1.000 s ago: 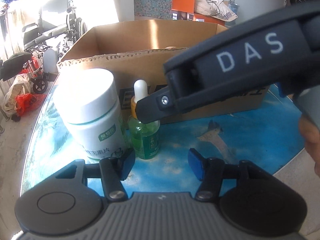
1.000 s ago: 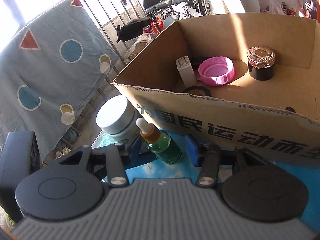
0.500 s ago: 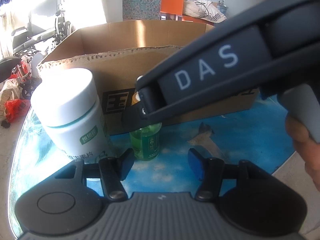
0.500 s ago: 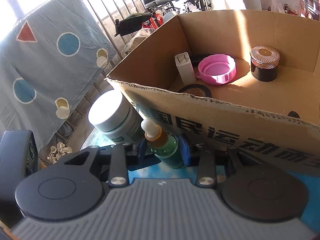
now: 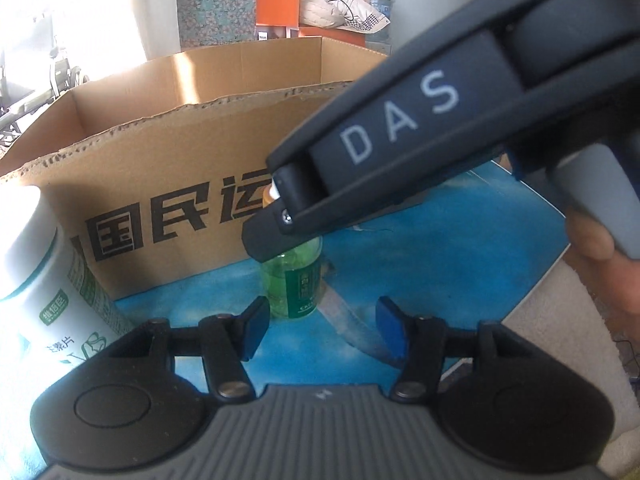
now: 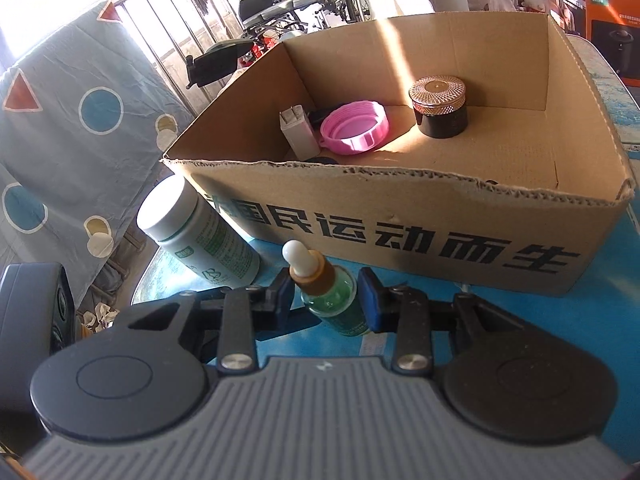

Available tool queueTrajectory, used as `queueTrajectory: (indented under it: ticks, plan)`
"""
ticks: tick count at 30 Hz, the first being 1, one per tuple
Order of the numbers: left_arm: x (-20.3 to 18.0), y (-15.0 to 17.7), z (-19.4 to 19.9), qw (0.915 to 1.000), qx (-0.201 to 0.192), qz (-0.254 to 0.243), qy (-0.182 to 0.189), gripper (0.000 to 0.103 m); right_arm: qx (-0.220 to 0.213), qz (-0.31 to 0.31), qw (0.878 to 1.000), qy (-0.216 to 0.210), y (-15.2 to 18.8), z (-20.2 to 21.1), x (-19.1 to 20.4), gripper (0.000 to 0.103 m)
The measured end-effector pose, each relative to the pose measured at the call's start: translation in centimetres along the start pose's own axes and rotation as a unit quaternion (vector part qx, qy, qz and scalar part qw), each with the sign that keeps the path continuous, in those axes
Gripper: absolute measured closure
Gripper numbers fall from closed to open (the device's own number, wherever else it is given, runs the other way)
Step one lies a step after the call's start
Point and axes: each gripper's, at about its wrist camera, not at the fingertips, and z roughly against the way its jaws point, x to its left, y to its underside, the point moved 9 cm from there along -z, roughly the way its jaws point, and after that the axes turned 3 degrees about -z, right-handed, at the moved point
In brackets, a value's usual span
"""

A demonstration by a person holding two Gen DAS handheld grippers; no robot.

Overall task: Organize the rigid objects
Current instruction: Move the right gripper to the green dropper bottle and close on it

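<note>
Right wrist view: the right hand-held gripper (image 6: 326,300) pinches the green dropper bottle (image 6: 334,294), its blue pads pressing the bottle's shoulders at 9 and 3 o'clock after the jaws closed in on it. The bottle stands on the blue worktop (image 6: 592,320), its white bulb leaning toward 11 o'clock. At 10 o'clock from it a white supplement bottle (image 6: 200,236) stands near the front wall of the cardboard box (image 6: 440,240). Inside the box sit a pink lid (image 6: 354,128), a white plug adapter (image 6: 298,132) just at its 9 o'clock, and a dark jar with a copper cap (image 6: 438,106) at its 3 o'clock.

Left wrist view: the left hand-held gripper (image 5: 320,326) hangs spread and empty, the dropper bottle (image 5: 292,284) standing at 12 o'clock beyond its pads. The right hand-held gripper's body (image 5: 440,120) comes in from 2 o'clock over the bottle's top, with fingers (image 5: 592,236) on its handle.
</note>
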Motion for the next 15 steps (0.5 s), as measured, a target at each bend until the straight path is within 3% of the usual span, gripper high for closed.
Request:
queueTrajectory:
  ticks: [15]
  plan:
    - [0.4, -0.8, 0.2, 0.9996, 0.006, 0.007, -0.026, 0.058, -0.014, 0.012, 1.000, 0.002, -0.6, 1.1, 0.0, 0.068]
